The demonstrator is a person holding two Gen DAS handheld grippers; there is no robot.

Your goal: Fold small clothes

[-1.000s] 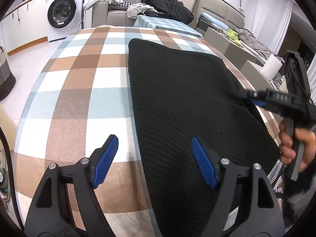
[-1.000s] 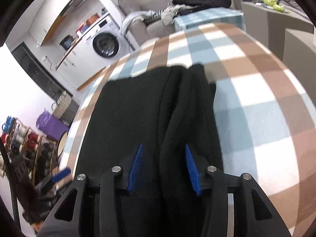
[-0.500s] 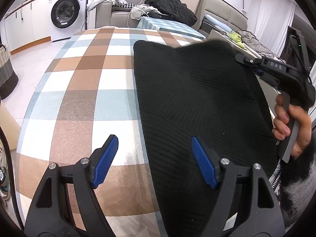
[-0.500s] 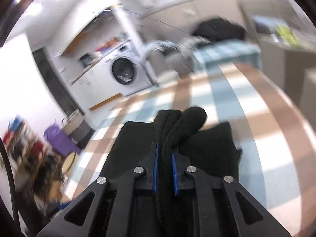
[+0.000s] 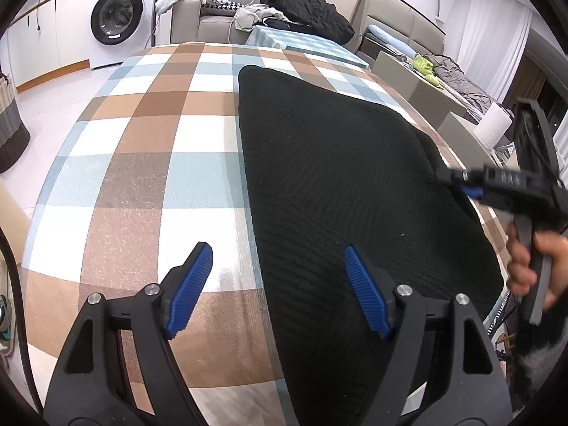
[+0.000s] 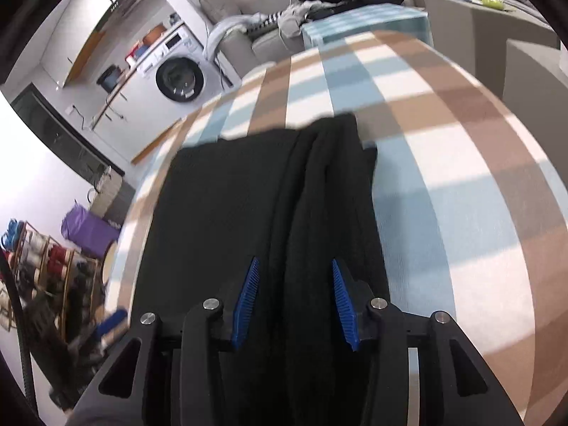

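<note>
Left gripper [image 5: 278, 293]: matte black angular frame, two ribbed blue pads [image 5: 365, 296], silver round screw heads at the finger pivots. Right gripper [image 6: 296, 305]: identical build; its grey pistol-style handle [image 5: 536, 277] sits below a black body bearing small white lettering. Dark fuzzy sleeve [image 5: 543, 351] below that handle.

One black knitted garment [image 5: 340, 191] lies on one checked tablecloth [image 5: 142, 163], partly between the tongs. Two grippers show: left gripper [image 5: 280, 291] and right gripper [image 6: 294, 305]. Beyond them stands one washing machine [image 5: 117, 17].
</note>
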